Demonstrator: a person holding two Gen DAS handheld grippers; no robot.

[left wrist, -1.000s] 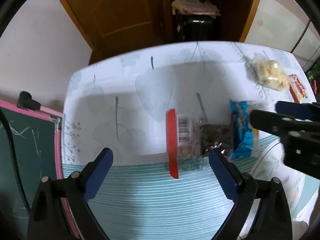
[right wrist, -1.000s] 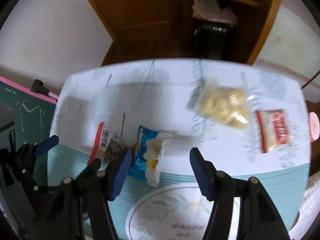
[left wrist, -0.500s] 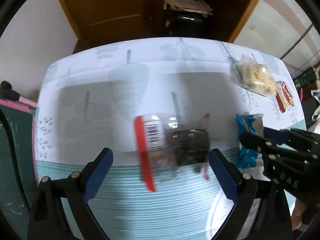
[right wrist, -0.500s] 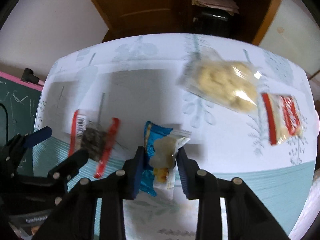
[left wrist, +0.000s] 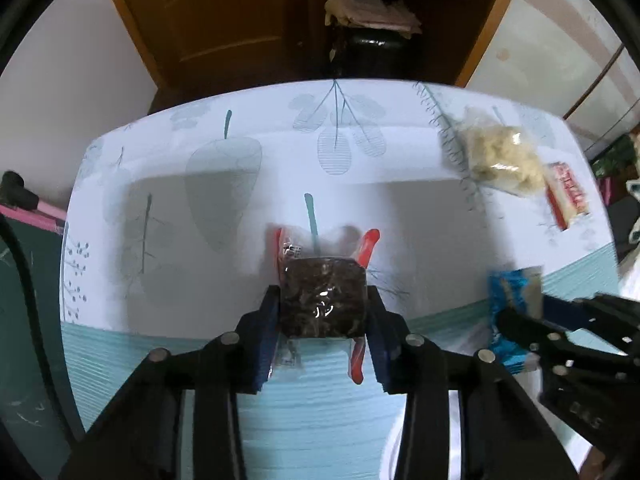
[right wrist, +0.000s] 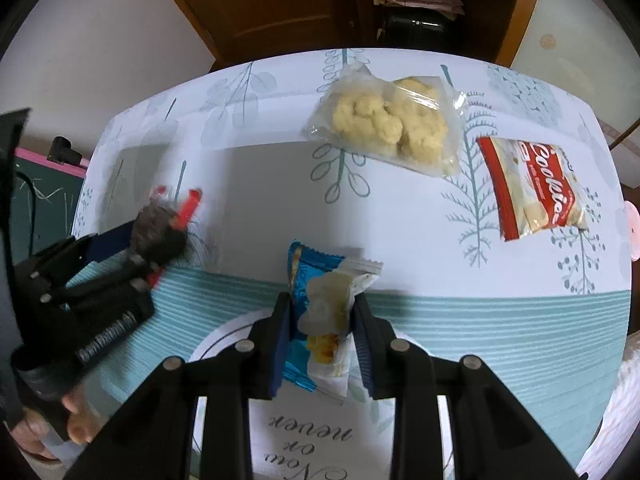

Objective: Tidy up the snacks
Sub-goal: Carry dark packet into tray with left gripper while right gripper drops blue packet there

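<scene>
My left gripper (left wrist: 323,320) is shut on a clear packet with red ends and a dark brown filling (left wrist: 323,300), held over the table's near part; it also shows blurred in the right wrist view (right wrist: 158,232). My right gripper (right wrist: 322,320) is shut on a blue and white snack packet (right wrist: 324,300), which also shows at the right of the left wrist view (left wrist: 514,300). A clear bag of pale yellow puffs (right wrist: 388,120) and a red and white cookie packet (right wrist: 532,188) lie on the far right of the table.
The table (right wrist: 260,184) has a white leaf-print cloth with a teal striped band near me. A white plate with lettering (right wrist: 312,444) lies under my right gripper. A wooden cabinet (left wrist: 240,20) stands behind the table. A green chalkboard (left wrist: 24,280) is at the left.
Both grippers have shut: the left on the dark packet, the right on the blue packet. The left gripper moved in over its packet, which now stands between the fingers.
</scene>
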